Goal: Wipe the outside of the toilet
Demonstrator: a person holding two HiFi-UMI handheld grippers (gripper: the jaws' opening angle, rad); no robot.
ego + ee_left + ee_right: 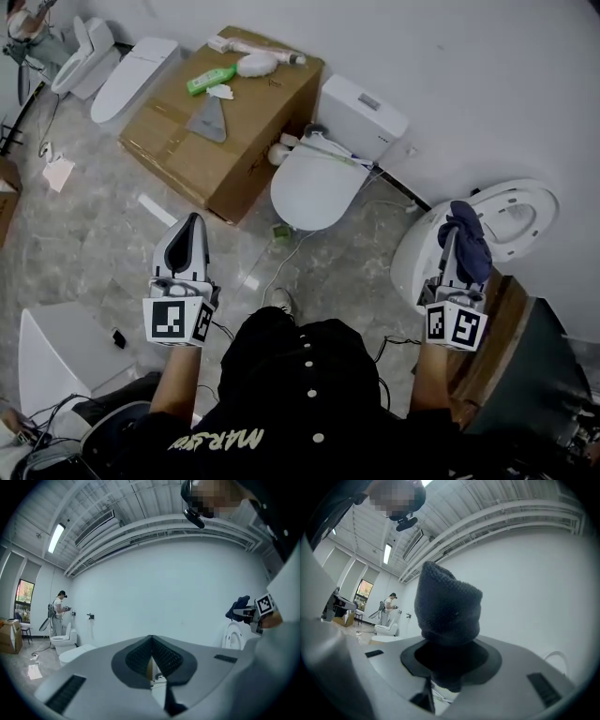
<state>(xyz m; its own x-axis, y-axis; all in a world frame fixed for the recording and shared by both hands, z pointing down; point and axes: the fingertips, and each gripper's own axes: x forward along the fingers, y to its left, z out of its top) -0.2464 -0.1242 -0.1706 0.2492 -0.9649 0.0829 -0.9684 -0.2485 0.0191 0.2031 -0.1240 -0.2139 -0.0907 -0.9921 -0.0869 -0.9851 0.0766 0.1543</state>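
1. The right gripper [457, 251] has its jaws clenched on a dark blue cloth [469, 234], which bunches past the tips beside the white toilet [410, 262].
2. The left gripper [191, 225] is well apart from that toilet, its jaws pressed together and empty.

Hidden behind cloth [469, 239] and right gripper [454, 246]: part of toilet [417, 255] rim. Too small to identify: items [214, 80] on cardboard box [262, 141]. Cloth base buried between jaws.

We read one text: pale lettering [217, 439] on the person's black top [309, 375], upside down, starting "MAR", rest unclear. Coded square markers on the left gripper [192, 220] and right gripper [457, 230] cubes; cardboard box [234, 141] print too faint.
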